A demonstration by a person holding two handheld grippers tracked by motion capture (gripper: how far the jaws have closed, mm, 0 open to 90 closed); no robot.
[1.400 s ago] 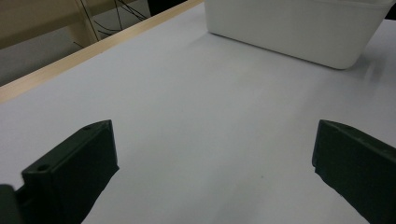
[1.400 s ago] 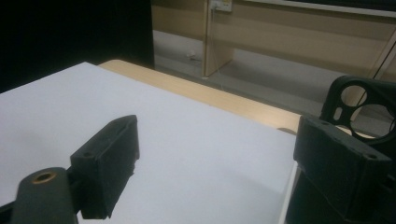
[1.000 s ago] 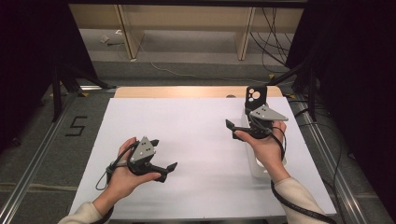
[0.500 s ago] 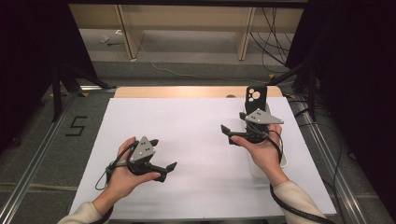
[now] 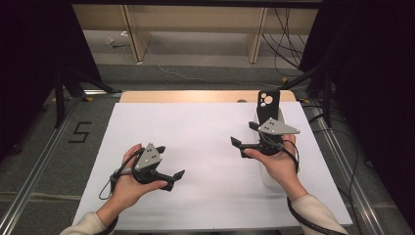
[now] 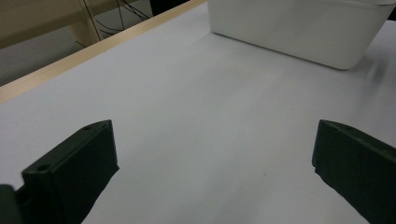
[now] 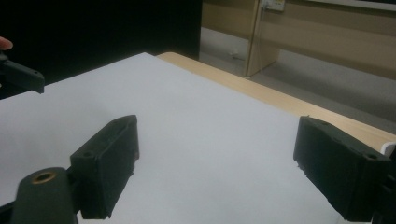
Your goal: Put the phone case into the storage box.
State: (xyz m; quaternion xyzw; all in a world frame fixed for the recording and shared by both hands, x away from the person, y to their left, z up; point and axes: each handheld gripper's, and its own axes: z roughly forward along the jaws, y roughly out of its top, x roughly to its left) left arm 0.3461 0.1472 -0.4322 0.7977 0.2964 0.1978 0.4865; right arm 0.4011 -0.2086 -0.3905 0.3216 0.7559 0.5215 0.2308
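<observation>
Black phone case (image 5: 268,104) stands upright in the white bin (image 6: 299,28) at the table's (image 5: 205,132) far right, just behind your right gripper (image 5: 244,142). That gripper hovers empty, jaws spread, presumably lining up. Left gripper (image 5: 169,164), also spread and empty, waits well apart.

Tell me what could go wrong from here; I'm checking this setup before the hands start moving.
The right gripper hovers open beside the white bin, where a black phone case stands upright; a careless swing might tip the case or nudge the bin. The bin sits near the table's right edge, so a push could slide it off. The left gripper, also open, trails a looped cable that might snag.
</observation>
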